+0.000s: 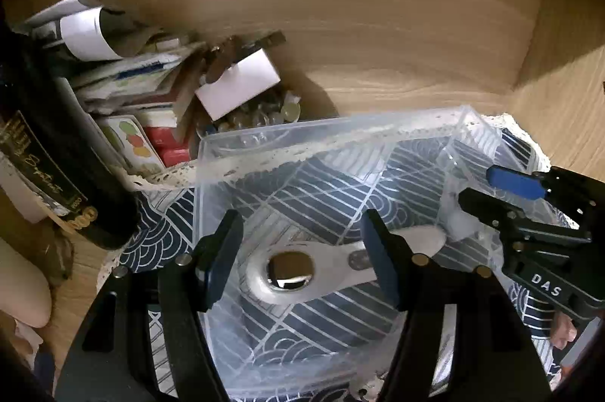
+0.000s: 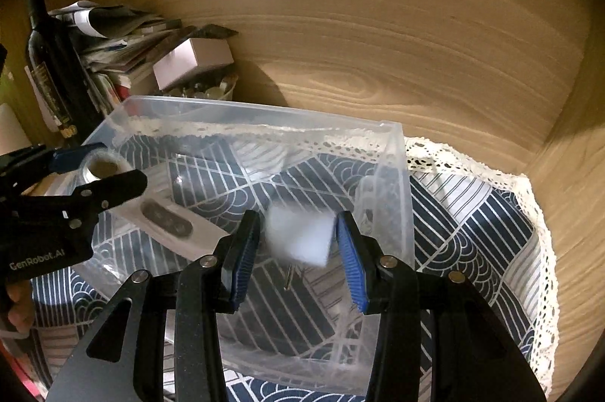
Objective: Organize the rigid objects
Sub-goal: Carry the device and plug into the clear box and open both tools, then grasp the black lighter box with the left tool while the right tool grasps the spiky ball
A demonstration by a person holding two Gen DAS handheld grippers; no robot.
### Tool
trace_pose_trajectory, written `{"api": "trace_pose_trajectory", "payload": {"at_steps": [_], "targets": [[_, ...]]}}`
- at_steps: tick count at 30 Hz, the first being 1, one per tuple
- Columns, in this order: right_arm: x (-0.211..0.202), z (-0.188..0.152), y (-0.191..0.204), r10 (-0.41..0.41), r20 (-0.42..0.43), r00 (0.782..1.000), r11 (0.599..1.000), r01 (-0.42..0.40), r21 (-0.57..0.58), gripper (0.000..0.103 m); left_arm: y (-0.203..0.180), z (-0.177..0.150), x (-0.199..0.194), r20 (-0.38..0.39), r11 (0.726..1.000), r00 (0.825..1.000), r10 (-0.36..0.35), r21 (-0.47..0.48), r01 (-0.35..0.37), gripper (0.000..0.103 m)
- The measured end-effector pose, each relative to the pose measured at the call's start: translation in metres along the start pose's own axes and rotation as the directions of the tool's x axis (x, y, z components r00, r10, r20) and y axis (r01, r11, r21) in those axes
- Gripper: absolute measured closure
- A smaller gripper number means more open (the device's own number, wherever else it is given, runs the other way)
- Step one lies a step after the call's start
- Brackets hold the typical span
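A: Wood-grain shelf [image 2: 397, 54] forms base and back wall. On it, a navy/white patterned cloth [image 2: 472, 213] w/ lace edging.

B: Container?

A: Clear plastic bin [image 2: 393, 152] sits on the cloth, open top. Left of it, a dark wine bottle [image 2: 53, 62] stands upright, next to a stack of papers/booklets [image 2: 124, 39]. A white box [image 2: 193, 60] lies tilted on top of a small tub of round clear bits; can't ID those.

B: Bin contents?

A: White handheld device [image 1: 302, 269] lies flat on the bin floor: chrome round cap at one end, dark oval button strip along the handle. Exact type unclear.

B: Left gripper [image 1: 302, 258]?

A: Jaws spread wide, nothing between the pads. Hangs over the bin, directly above the device's chrome end, no contact seen.

B: Right gripper [image 2: 298, 243]?

A: Over the bin's right half. A white cube-like block [image 2: 298, 235] sits between the blue pads [image 2: 349, 251], blurred. Left face is at or just beside the left pad; a thin gap shows at the right pad. Can't tell if clamped or loose.

B: Smallest item?

A: A thin metal pin [image 2: 288, 277] shows just below the block, inside the bin.
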State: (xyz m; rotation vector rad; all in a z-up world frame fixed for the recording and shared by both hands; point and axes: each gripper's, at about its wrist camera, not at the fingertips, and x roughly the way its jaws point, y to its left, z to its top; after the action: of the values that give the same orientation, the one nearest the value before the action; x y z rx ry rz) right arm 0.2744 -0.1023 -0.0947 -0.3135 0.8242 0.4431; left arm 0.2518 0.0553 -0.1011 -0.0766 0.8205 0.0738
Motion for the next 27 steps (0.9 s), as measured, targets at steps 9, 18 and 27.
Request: {"api": "trace_pose_trajectory", "payload": {"at_steps": [9, 18, 27], "targets": [[-0.045, 0.003, 0.005, 0.003, 0.094, 0.996, 1.0, -0.004, 0.002, 0.05, 0.001, 0.0, -0.046, 0.074, 1.0, 0.997, -0.002, -0.02, 0.003, 0.026], [-0.102, -0.014, 0.015, 0.014, 0.196, 0.981, 1.0, -0.01, -0.019, 0.042, 0.012, -0.031, -0.102, 0.153, 1.0, 0.988, 0.014, -0.018, -0.011, 0.01], [-0.11, -0.066, 0.026, 0.035, 0.162, 0.986, 0.999, -0.032, -0.021, 0.042, 0.004, -0.088, -0.101, 0.058, 0.999, 0.998, -0.034, -0.003, 0.034, 0.01]]}}
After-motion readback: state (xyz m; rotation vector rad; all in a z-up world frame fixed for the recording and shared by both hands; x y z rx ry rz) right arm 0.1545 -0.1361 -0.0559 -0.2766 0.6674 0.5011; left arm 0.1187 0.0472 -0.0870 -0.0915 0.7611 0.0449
